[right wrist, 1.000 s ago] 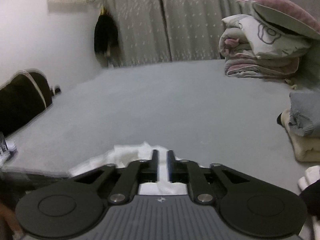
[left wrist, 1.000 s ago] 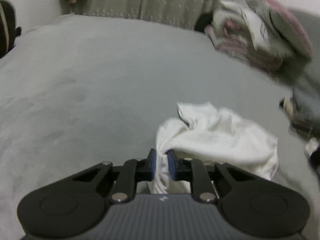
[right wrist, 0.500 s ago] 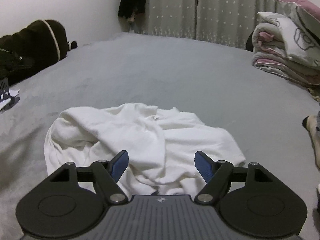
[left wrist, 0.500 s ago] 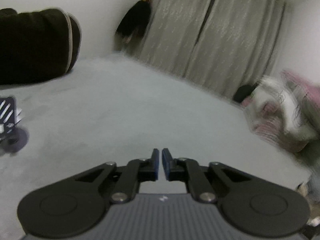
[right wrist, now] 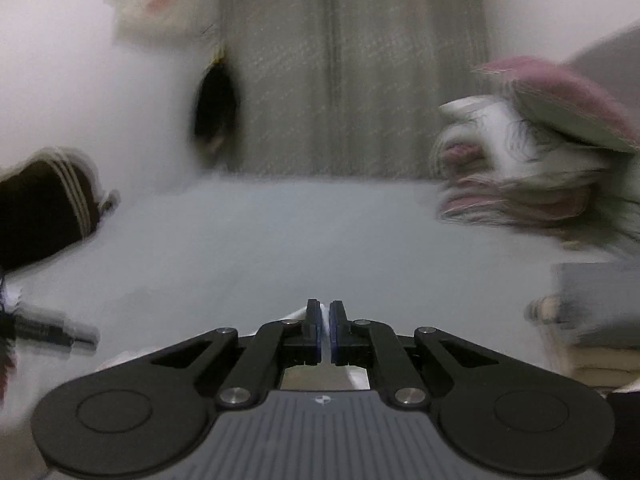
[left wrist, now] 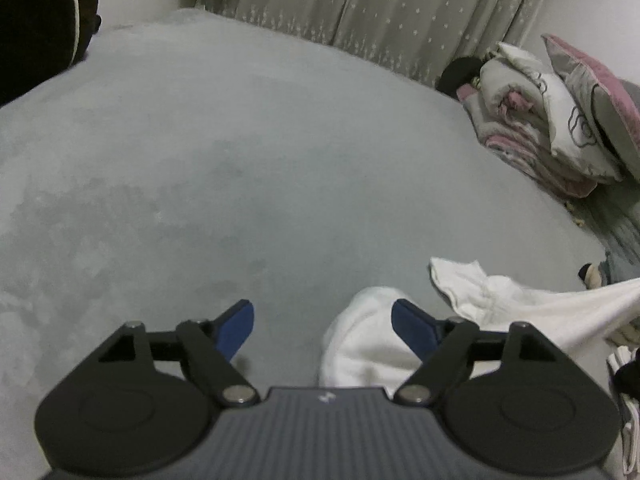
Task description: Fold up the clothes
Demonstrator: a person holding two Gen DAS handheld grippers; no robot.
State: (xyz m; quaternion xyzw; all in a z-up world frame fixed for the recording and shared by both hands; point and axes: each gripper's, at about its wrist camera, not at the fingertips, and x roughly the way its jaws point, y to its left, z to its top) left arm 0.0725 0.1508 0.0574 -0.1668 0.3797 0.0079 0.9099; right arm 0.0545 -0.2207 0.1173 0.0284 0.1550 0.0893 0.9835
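Observation:
A crumpled white garment [left wrist: 360, 344] lies on the grey bed [left wrist: 240, 140], low and right in the left wrist view. One part of it stretches taut toward the right edge. My left gripper [left wrist: 324, 324] hovers over its left end with jaws opening wide. A fold of cloth sits between the jaws by the right finger, but the pads do not press it. In the blurred right wrist view my right gripper [right wrist: 325, 320] is shut on a thin white strip of the garment [right wrist: 356, 380], which shows below the fingers.
Folded bedding and a pink pillow [left wrist: 552, 120] are stacked at the bed's far right. A dark bag or plush [left wrist: 40, 20] sits at the far left and grey curtains [left wrist: 360, 8] hang behind. Folded clothes [right wrist: 600, 320] lie at the right.
My left gripper let go of the garment and now stands wide open over it. My right gripper, open above the garment half a second ago, has shut on it and tipped upward.

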